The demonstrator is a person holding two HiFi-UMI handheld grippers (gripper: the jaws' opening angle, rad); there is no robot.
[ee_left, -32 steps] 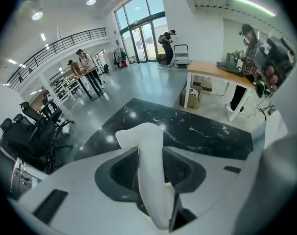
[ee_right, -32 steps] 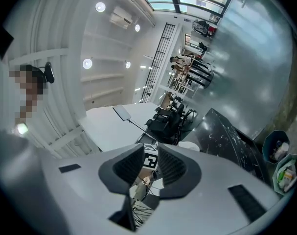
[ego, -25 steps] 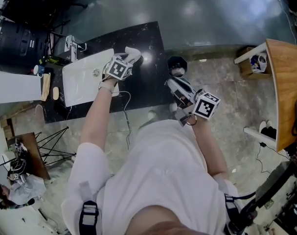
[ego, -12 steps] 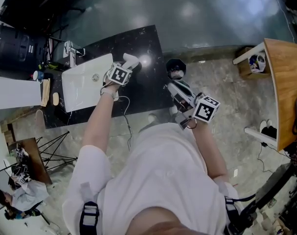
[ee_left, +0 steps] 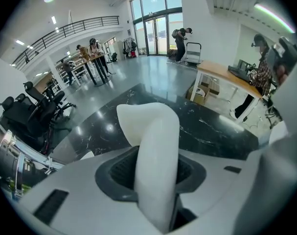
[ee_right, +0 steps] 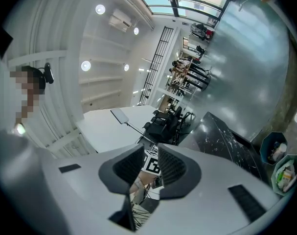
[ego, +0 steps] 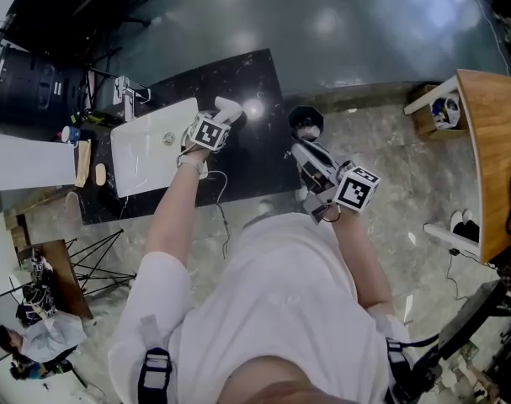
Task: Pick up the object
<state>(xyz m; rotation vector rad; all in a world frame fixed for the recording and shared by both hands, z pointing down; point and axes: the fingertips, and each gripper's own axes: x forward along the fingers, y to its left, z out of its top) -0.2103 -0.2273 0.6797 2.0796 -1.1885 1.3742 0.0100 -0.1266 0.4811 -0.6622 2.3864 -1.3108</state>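
The object is a white, bent, tube-like piece (ee_left: 153, 141). My left gripper (ee_left: 155, 173) is shut on its lower part, and its curved top sticks out past the pads. In the head view the left gripper (ego: 224, 110) holds this white piece (ego: 231, 104) over the black marble table (ego: 247, 162), near the table's right half. My right gripper (ego: 300, 148) hangs off the table's right end, over the floor. In its own view the right gripper (ee_right: 150, 161) has a narrow gap between its pads with nothing in it.
A white rectangular basin (ego: 146, 146) lies on the table's left part, with a small faucet (ego: 125, 87) behind it. A dark bin (ego: 306, 123) with rubbish stands on the floor by the table's right end. A wooden table (ego: 491, 141) is at the far right.
Nearly nothing: the left gripper keeps its hold on the white piece over the table, and the right gripper stays beside the table's end. The head view has shifted slightly.
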